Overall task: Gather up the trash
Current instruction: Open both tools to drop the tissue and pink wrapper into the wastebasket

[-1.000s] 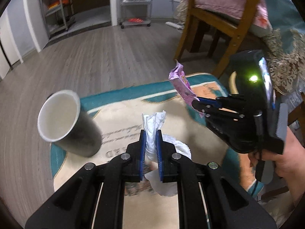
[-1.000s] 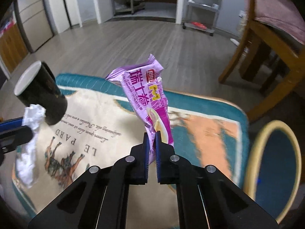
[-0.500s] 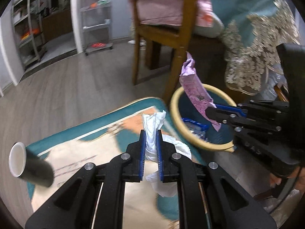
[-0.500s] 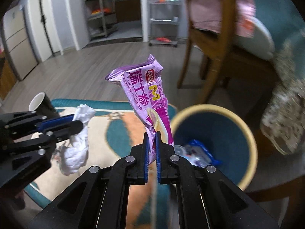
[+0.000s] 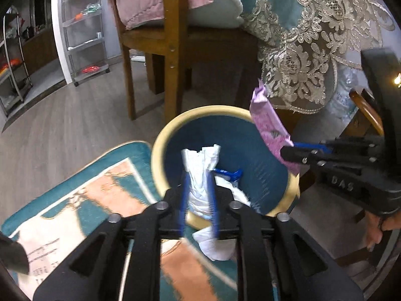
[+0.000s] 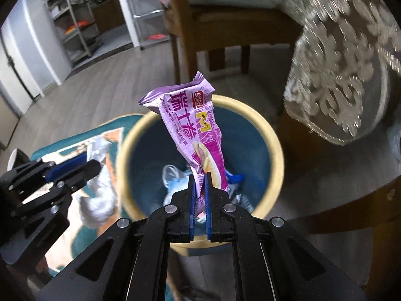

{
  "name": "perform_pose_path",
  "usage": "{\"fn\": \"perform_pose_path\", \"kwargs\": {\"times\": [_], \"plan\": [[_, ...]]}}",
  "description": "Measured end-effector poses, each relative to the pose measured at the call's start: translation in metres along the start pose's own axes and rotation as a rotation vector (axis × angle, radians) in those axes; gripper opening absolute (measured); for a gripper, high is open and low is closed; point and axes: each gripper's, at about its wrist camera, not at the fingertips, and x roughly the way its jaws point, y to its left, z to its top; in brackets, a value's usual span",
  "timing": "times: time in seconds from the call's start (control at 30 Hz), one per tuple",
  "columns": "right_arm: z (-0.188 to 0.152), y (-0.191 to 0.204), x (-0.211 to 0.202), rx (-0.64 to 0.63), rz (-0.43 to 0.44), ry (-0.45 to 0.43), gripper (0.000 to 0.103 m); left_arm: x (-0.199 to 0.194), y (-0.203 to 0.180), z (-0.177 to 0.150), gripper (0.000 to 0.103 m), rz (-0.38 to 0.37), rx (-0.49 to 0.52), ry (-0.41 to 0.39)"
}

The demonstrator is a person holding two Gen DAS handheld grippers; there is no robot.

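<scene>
- Your left gripper (image 5: 198, 195) has its jaws opening, with the crumpled white tissue (image 5: 200, 175) between them, over the near rim of the bin (image 5: 160, 145).
- Your right gripper (image 6: 199, 195) is clamped tight on the purple snack wrapper (image 6: 193, 135), which stands up over the bin's mouth.
- Only the right wrist view shows the printed face of the wrapper and a white cup rim (image 6: 12, 159) at the left edge.
- Only the left wrist view shows your hand (image 5: 376, 228) under the right gripper.
</scene>
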Motion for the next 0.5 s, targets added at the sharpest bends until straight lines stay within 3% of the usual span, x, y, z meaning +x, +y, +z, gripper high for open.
{"fn": "perform_pose_path", "kwargs": {"times": [0.03, 0.1, 0.3, 0.5], "plan": [[-0.001, -0.003, 0.003, 0.005, -0.008, 0.011, 0.012, 0.002, -0.003, 0.0, 0.043, 0.003, 0.009, 0.0], [-0.002, -0.009, 0.007, 0.018, -0.022, 0.017, 0.022, 0.003, -0.006, -0.001, 0.056, 0.017, 0.028, -0.01], [-0.002, -0.01, -0.004, 0.051, -0.025, -0.002, 0.026, -0.016, 0.006, 0.002, 0.056, 0.016, -0.002, -0.031], [-0.01, 0.006, -0.065, 0.024, -0.006, -0.07, 0.026, -0.067, 0.002, -0.002, 0.056, 0.016, 0.034, -0.064]]}}
